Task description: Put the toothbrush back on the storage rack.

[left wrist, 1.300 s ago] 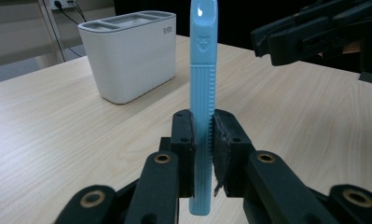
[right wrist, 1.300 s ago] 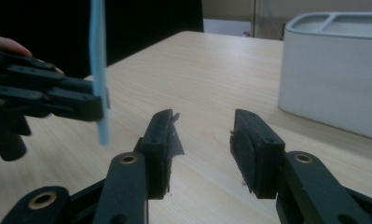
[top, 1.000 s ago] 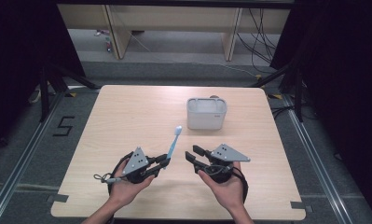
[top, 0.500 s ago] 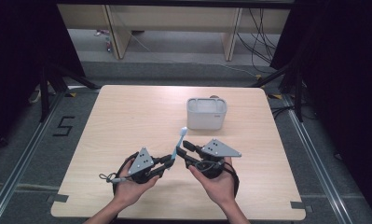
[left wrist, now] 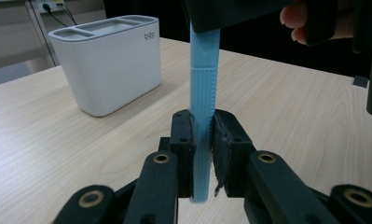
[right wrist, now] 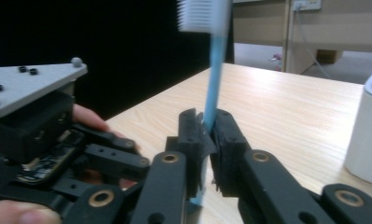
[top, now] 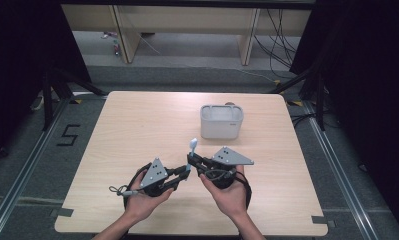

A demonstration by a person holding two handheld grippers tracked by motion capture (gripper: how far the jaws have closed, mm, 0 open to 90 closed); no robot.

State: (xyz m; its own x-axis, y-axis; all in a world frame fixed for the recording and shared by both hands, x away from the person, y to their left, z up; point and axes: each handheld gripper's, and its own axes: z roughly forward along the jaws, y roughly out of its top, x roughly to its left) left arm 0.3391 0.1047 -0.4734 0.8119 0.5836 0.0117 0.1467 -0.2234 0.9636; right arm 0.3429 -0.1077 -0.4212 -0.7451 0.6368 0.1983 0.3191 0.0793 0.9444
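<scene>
Both grippers grip one blue toothbrush (top: pixel 191 152): the left gripper (left wrist: pixel 203 140) clamps its handle end, the right gripper (right wrist: pixel 207 133) clenches it higher up. Beyond them on the bench (top: pixel 137 125), the white compartmented holder (top: pixel 221 121) looks empty.

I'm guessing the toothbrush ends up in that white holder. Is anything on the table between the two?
Nothing visible. The blue toothbrush is clamped by both the left gripper and right gripper; bare table lies between it and the white holder.
</scene>
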